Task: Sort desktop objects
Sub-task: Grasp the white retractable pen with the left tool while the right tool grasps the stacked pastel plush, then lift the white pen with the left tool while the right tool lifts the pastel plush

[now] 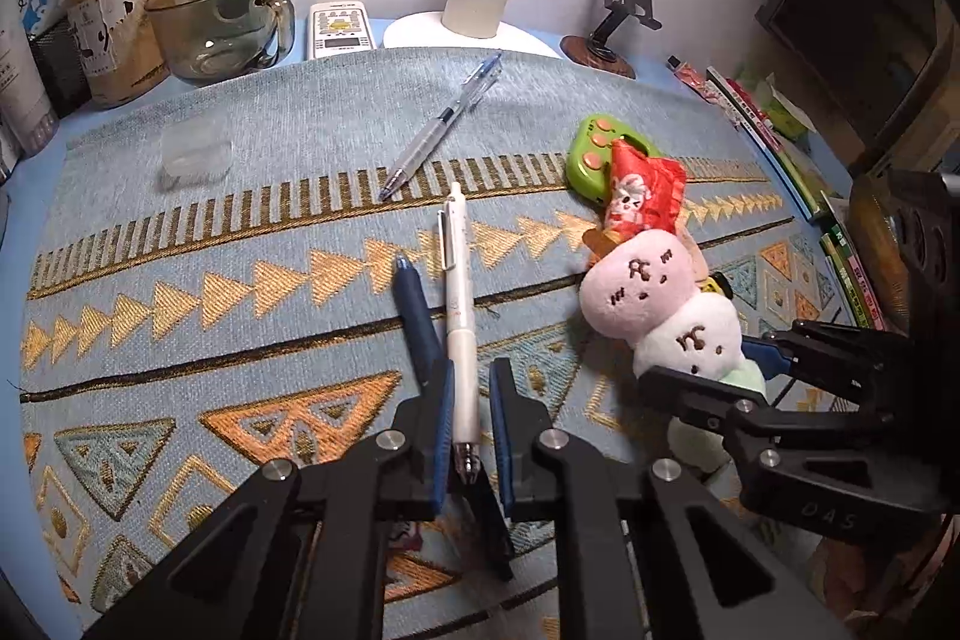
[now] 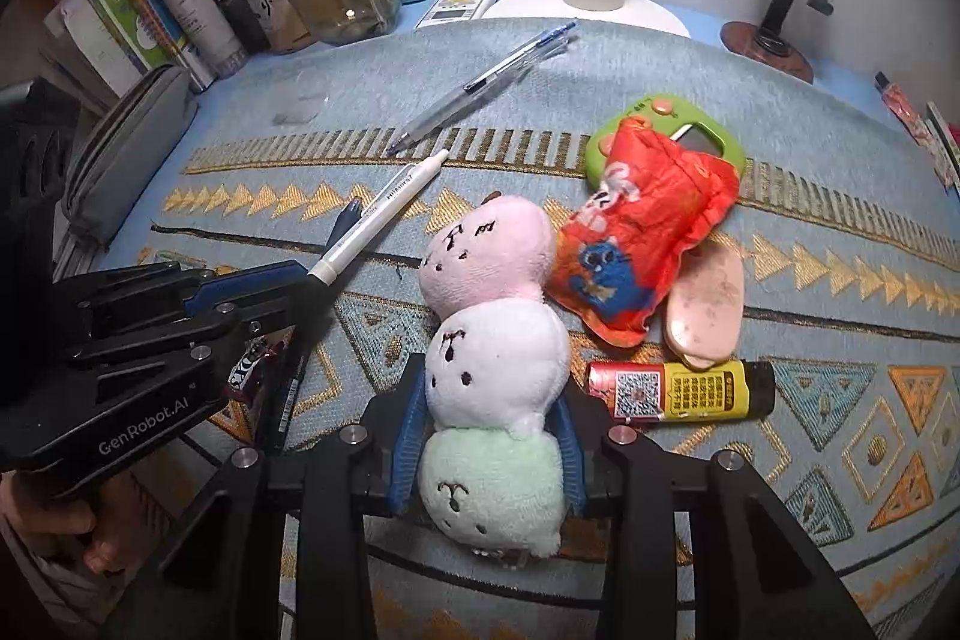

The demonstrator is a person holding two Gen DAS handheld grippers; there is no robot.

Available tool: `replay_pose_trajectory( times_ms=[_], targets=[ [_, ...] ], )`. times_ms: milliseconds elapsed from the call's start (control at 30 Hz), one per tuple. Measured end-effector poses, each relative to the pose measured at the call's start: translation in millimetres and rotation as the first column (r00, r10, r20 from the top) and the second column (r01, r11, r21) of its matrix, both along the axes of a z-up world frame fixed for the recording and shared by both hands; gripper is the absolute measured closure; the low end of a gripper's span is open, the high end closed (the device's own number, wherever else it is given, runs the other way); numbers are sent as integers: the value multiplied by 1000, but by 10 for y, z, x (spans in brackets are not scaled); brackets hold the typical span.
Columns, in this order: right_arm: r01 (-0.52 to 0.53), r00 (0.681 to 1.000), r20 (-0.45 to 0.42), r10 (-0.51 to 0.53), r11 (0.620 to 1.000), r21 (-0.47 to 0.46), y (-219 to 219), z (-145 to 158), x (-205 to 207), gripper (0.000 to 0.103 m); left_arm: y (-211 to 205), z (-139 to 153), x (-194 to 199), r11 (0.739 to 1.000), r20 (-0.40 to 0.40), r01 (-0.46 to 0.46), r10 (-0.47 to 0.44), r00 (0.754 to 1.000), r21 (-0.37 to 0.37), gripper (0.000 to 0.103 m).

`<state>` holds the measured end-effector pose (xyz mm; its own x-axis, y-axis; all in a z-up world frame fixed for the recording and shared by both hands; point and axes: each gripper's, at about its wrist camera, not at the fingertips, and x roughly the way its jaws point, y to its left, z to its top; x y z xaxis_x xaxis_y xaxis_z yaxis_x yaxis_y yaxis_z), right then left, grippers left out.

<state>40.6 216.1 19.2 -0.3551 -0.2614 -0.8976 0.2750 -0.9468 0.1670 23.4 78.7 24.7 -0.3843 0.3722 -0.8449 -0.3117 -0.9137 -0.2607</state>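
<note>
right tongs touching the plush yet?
Touching. The right wrist view shows both blue pads pressed against the sides of the plush, at the seam between its white and green balls, no gap visible.
</note>
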Motion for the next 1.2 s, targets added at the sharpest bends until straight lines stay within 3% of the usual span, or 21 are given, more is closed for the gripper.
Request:
replay_pose_trajectory(
  times_ms=[233,400,467,567,667,767,900,967,1067,1133,1200],
  targets=[
    [62,997,48,-61,998,-10,308,-3,283,64,236,0,56,1000,0,7,-7,1000,0,94],
    [93,994,51,-93,995,-16,428,28,333,64,276,0,-152,999,-27,-28,27,999,-35,88],
    [93,995,41,-92,996,-12,438,57,343,64,308,-11,-200,996,-43,-40,37,998,-84,88],
    [90,995,33,-90,996,-9,459,77,356,64,255,-20,-222,995,-43,-71,68,997,-73,85],
    [91,995,37,-91,996,-5,489,62,369,63,181,-74,-221,996,-12,-90,90,996,-15,79],
    [107,993,54,-106,994,-12,544,25,358,63,205,-174,-283,997,62,-72,70,996,24,74],
    [112,992,56,-111,994,-9,591,29,357,63,270,-176,-321,997,18,-83,83,996,7,71],
    [98,994,42,-98,995,-2,587,63,375,63,319,-170,-349,996,12,-90,90,996,-17,71],
    [107,994,9,-107,994,25,619,109,409,63,487,-156,-333,991,-31,-58,55,998,-120,71],
    [119,993,16,-120,992,40,663,68,403,63,608,-175,-308,981,-57,-33,23,998,-194,71],
    [135,990,36,-137,990,47,735,-9,397,63,669,-181,-306,975,-64,-20,5,998,-220,69]
  ],
)
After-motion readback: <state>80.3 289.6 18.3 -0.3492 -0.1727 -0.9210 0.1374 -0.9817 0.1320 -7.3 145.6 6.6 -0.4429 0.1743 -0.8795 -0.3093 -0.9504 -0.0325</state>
